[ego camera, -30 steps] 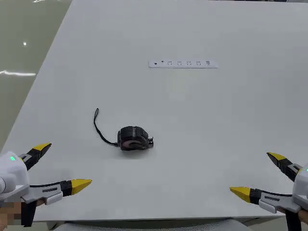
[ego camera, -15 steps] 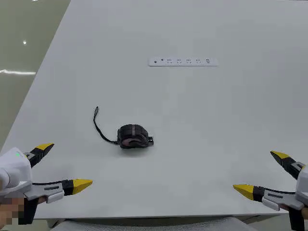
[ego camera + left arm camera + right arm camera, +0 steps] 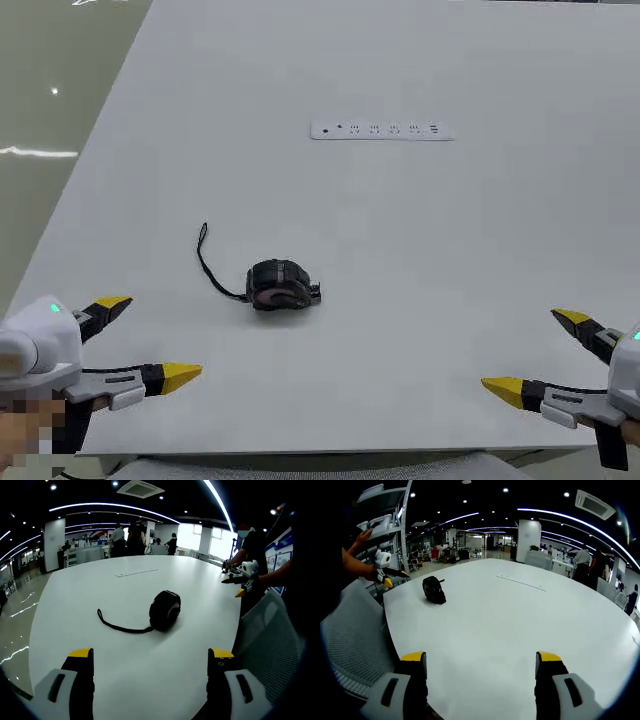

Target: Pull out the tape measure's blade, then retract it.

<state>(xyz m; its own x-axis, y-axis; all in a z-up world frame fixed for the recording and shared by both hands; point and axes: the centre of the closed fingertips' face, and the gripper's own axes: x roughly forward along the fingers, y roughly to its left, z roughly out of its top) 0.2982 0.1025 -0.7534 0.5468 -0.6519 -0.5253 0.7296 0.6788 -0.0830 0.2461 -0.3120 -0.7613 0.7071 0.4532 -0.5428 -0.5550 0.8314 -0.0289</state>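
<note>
Head view: my left gripper (image 3: 150,338) is at the near left edge of the smooth matt white table (image 3: 450,250), my right gripper (image 3: 532,351) at the near right edge. Both have white bodies, black fingers and pointed yellow tips. Both sets of jaws are spread wide with nothing between them. The round-bodied black tape measure (image 3: 278,286) lies between the two grippers, nearer the left one and well apart from both. Its small end hook (image 3: 313,292) sits tight against the right side of the case. A thin black wrist cord (image 3: 212,262) curls off to the left and ends in a loop. A flat white power strip (image 3: 382,130) lies further back.

Left gripper view: my jaws are wide apart and hold nothing. The tape measure is dead ahead, standing on its edge, with the cord trailing flat to its left. The right gripper is far off to the right, over a grey mesh chair back (image 3: 270,640).

Right gripper view: my jaws are parted and hold nothing. The tape measure is off to the upper left, beside the left gripper, on glossy-looking tabletop.
</note>
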